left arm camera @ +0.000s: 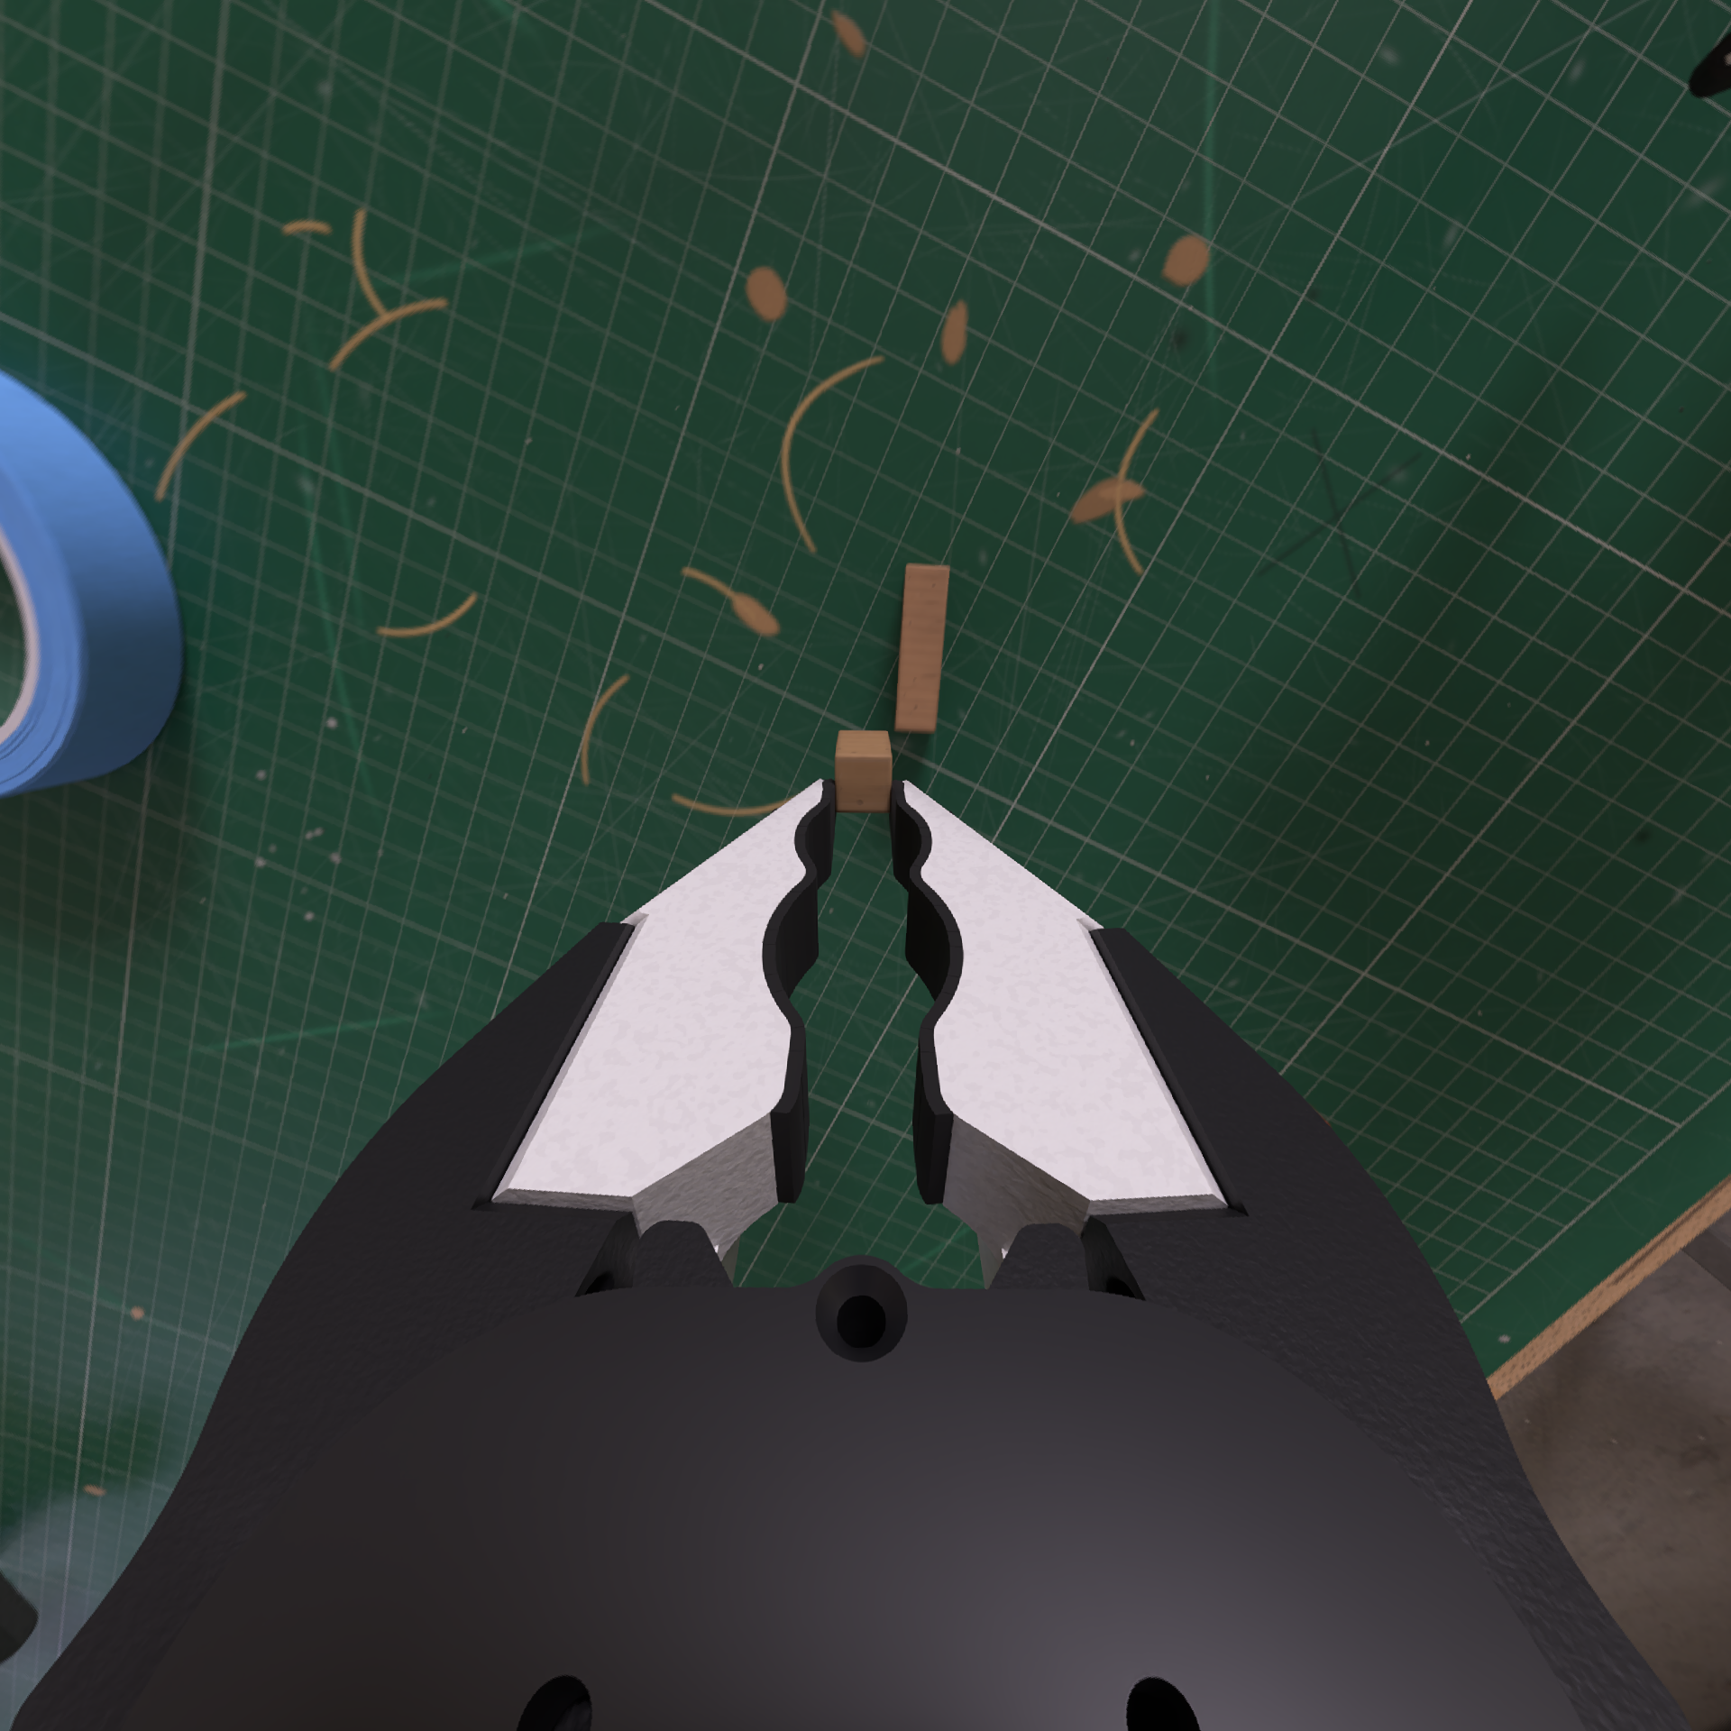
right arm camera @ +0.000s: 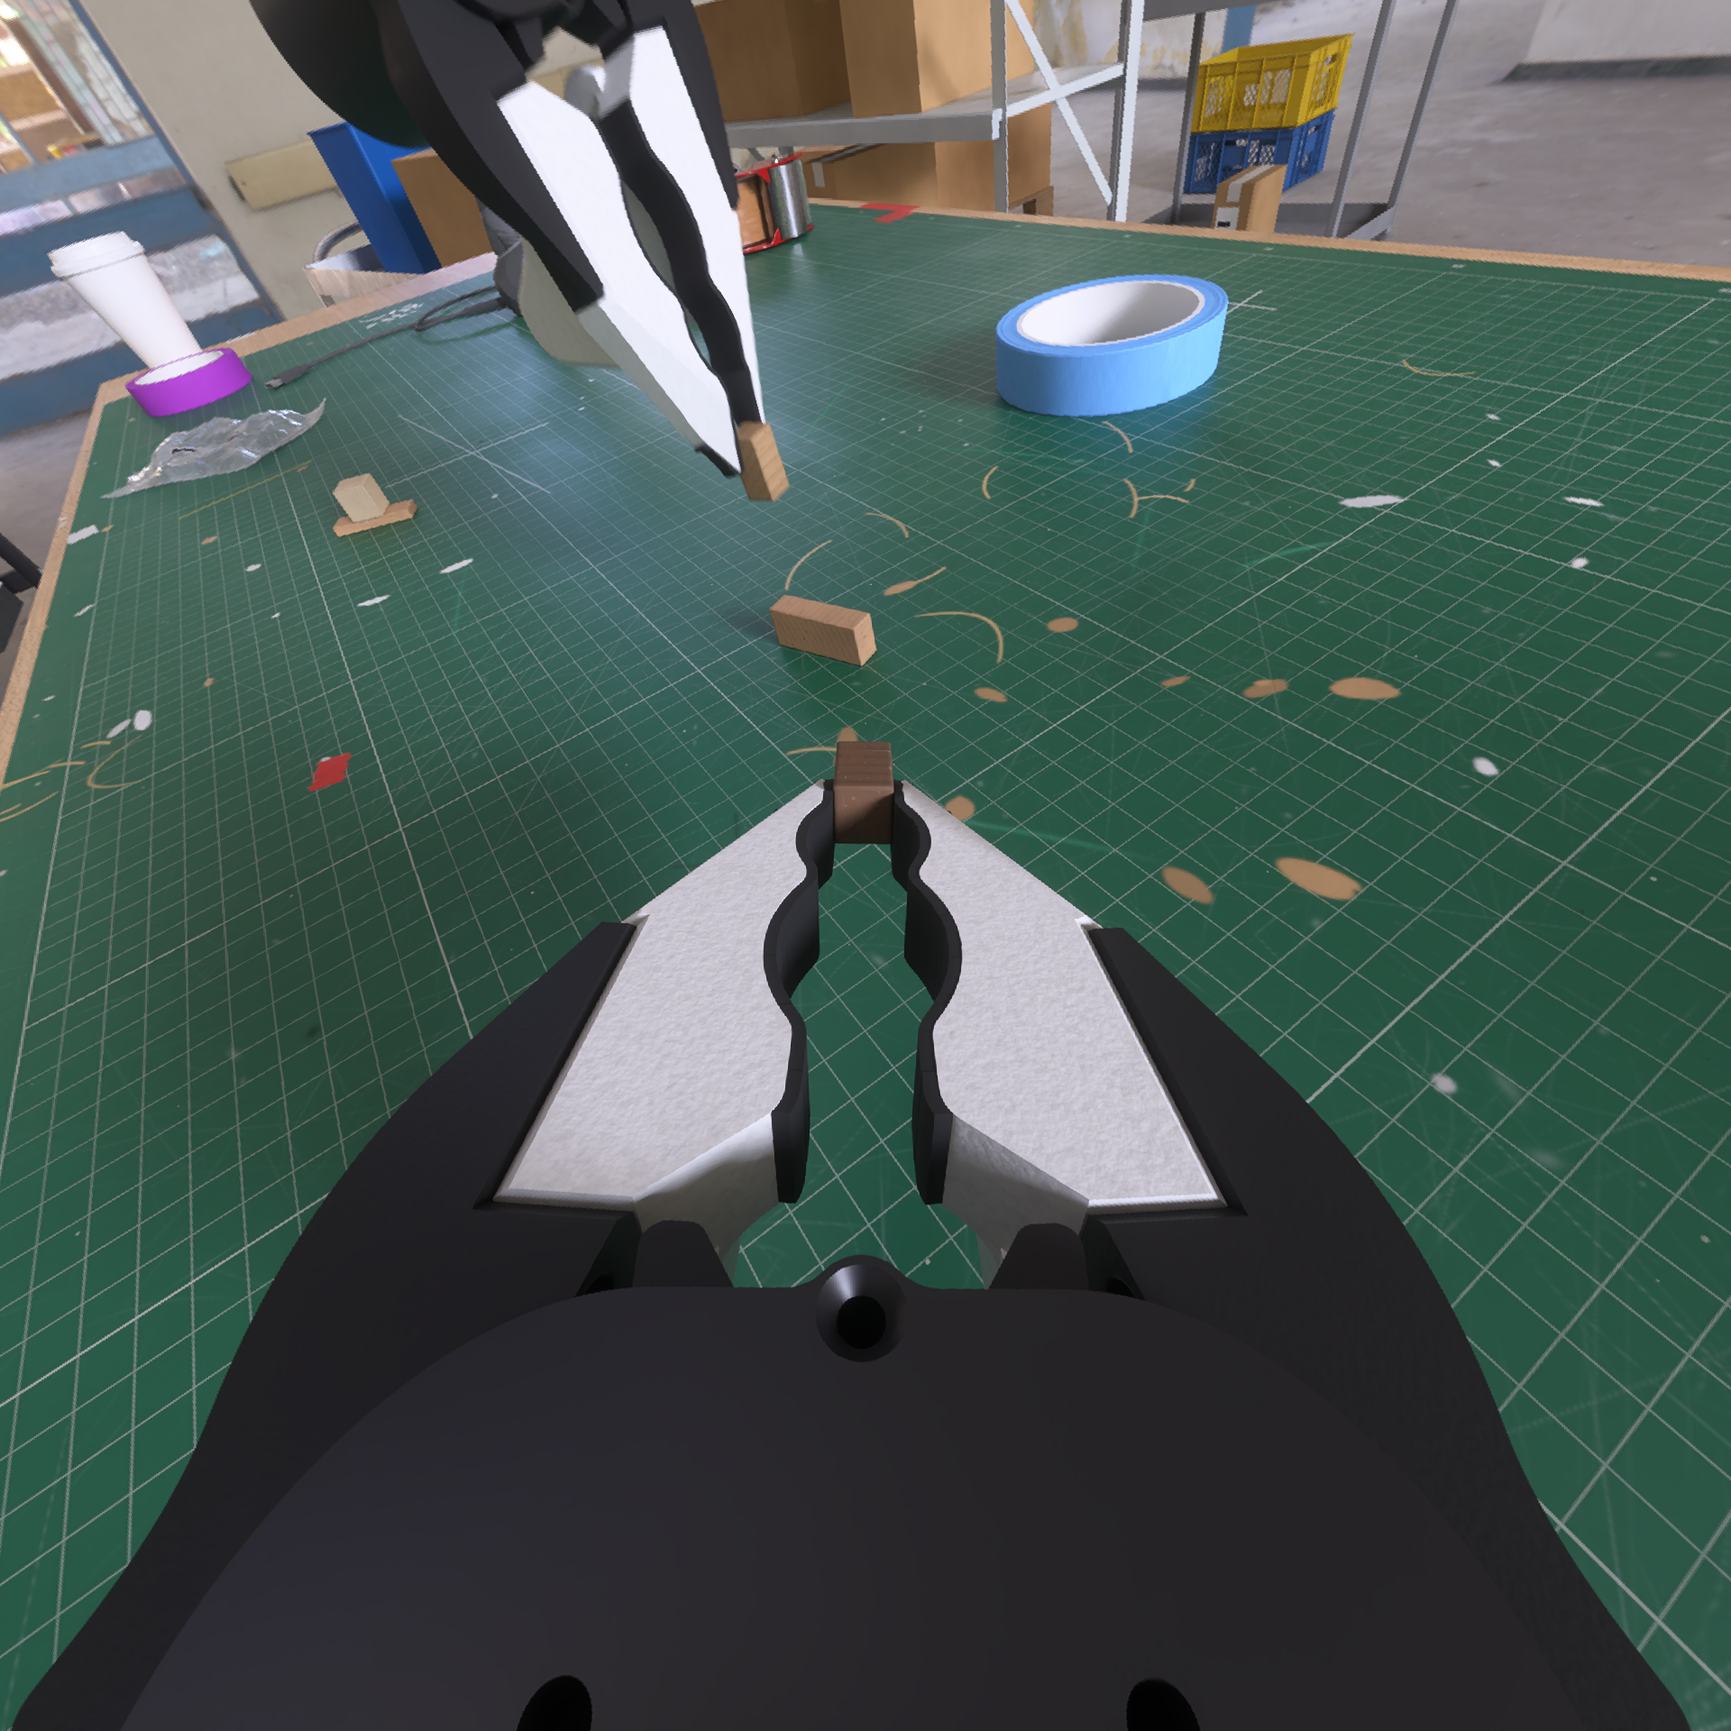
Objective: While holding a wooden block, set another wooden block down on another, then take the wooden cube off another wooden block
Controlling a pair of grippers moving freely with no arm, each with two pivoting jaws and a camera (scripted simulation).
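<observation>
My left gripper [left arm camera: 862, 796] is shut on a small light wooden block [left arm camera: 862, 770] and holds it in the air above the green mat, just short of a long light wooden block [left arm camera: 922, 646] that lies flat below. In the right wrist view the left gripper [right arm camera: 749, 450] hangs high with that block [right arm camera: 763, 461], above and behind the long block [right arm camera: 824, 629]. My right gripper [right arm camera: 862, 806] is shut on a dark brown wooden block [right arm camera: 862, 791] above the mat. A pale wooden cube [right arm camera: 359, 496] sits on a flat wooden block [right arm camera: 377, 520] at the far left.
A blue tape roll [right arm camera: 1112, 342] stands at the back right and also shows at the left edge of the left wrist view [left arm camera: 75, 599]. A purple tape roll [right arm camera: 187, 379], a white cup [right arm camera: 126, 295] and crumpled plastic film [right arm camera: 220, 445] are at the far left. The mat [right arm camera: 1405, 937] carries wood shavings.
</observation>
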